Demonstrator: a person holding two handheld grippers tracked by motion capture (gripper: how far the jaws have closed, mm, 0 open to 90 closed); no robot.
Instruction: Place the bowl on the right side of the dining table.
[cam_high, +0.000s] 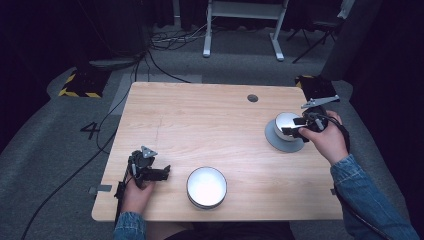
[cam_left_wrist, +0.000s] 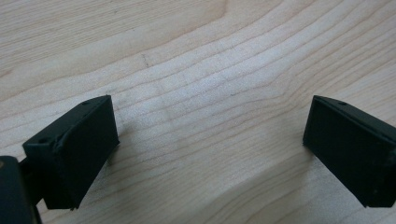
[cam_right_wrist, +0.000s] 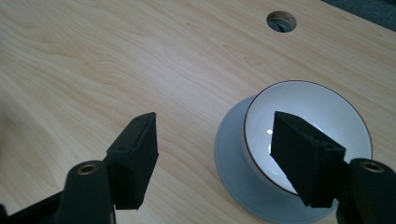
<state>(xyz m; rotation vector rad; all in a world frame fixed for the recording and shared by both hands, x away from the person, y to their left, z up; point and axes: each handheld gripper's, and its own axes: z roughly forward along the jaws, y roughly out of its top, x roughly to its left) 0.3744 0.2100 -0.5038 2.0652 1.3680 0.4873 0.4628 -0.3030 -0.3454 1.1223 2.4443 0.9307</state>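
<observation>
A small white bowl (cam_right_wrist: 322, 116) with a thin dark rim sits on a grey saucer (cam_right_wrist: 233, 163) at the table's right side. In the high view the same small bowl (cam_high: 285, 120) and saucer (cam_high: 280, 141) lie just under my right gripper (cam_high: 293, 126). My right gripper (cam_right_wrist: 217, 158) is open: one jaw hangs over the bowl's inside, the other over bare wood left of the saucer, and neither pad touches anything. A larger white bowl (cam_high: 206, 186) stands near the front edge. To its left my left gripper (cam_high: 162, 172) rests low on the table. Its view shows the left gripper (cam_left_wrist: 210, 149) open over bare wood.
The wooden table (cam_high: 200, 120) has a round cable hole (cam_high: 252, 98) near its far edge; the hole (cam_right_wrist: 281, 21) lies beyond the small bowl. Cables (cam_high: 100, 130) run over the grey floor at the left, and a white desk frame (cam_high: 240, 30) stands behind.
</observation>
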